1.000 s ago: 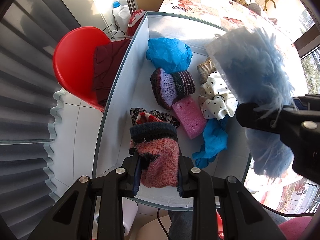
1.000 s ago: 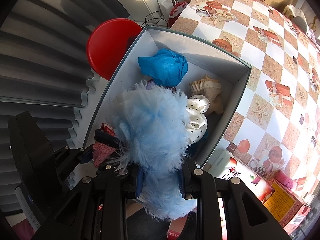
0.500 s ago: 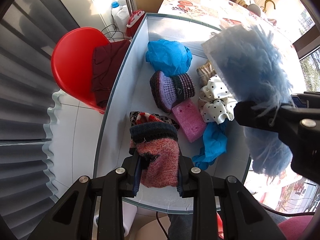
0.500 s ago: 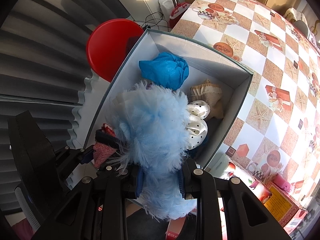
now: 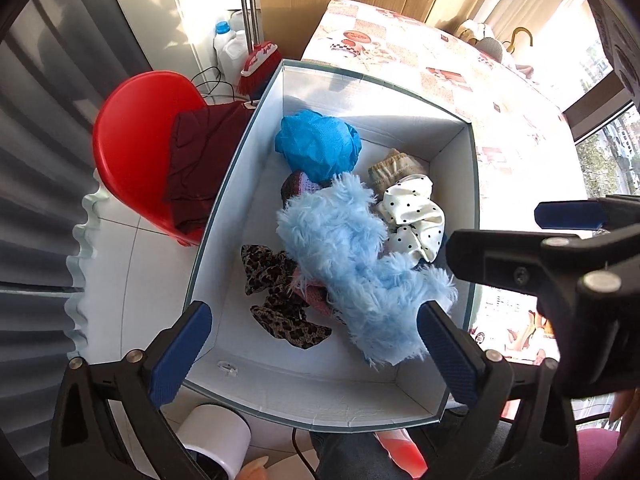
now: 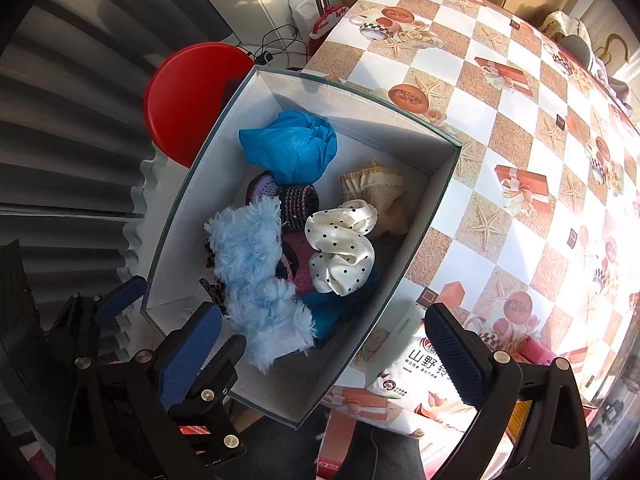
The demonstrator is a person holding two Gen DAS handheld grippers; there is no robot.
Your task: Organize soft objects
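A white box (image 5: pixel 256 184) (image 6: pixel 436 184) holds several soft things. A fluffy light-blue cloth (image 5: pixel 352 264) (image 6: pixel 256 276) lies on top of the pile. Around it lie a bright blue cloth (image 5: pixel 320 144) (image 6: pixel 288 144), a white polka-dot scrunchie (image 5: pixel 416 220) (image 6: pixel 344 252), a beige pouch (image 5: pixel 394 166) (image 6: pixel 376 192), a leopard-print cloth (image 5: pixel 280 300) and a knitted hat (image 6: pixel 298 200). My left gripper (image 5: pixel 316 352) is open and empty above the box's near end. My right gripper (image 6: pixel 324 352) is open and empty above the box's near right side; it also shows in the left wrist view (image 5: pixel 552 236).
The box sits at the edge of a table with a checked cloth (image 6: pixel 520 120). A red chair (image 5: pixel 136 144) with a dark red garment (image 5: pixel 200 160) stands left of the box. A printed packet (image 6: pixel 416 364) lies by the box. Bottles (image 5: pixel 228 44) and a brush (image 5: pixel 260 64) stand behind.
Both grippers have opened. The red knitted piece left the left gripper and the fluffy blue cloth left the right gripper; both now lie in the box, the blue one on top.
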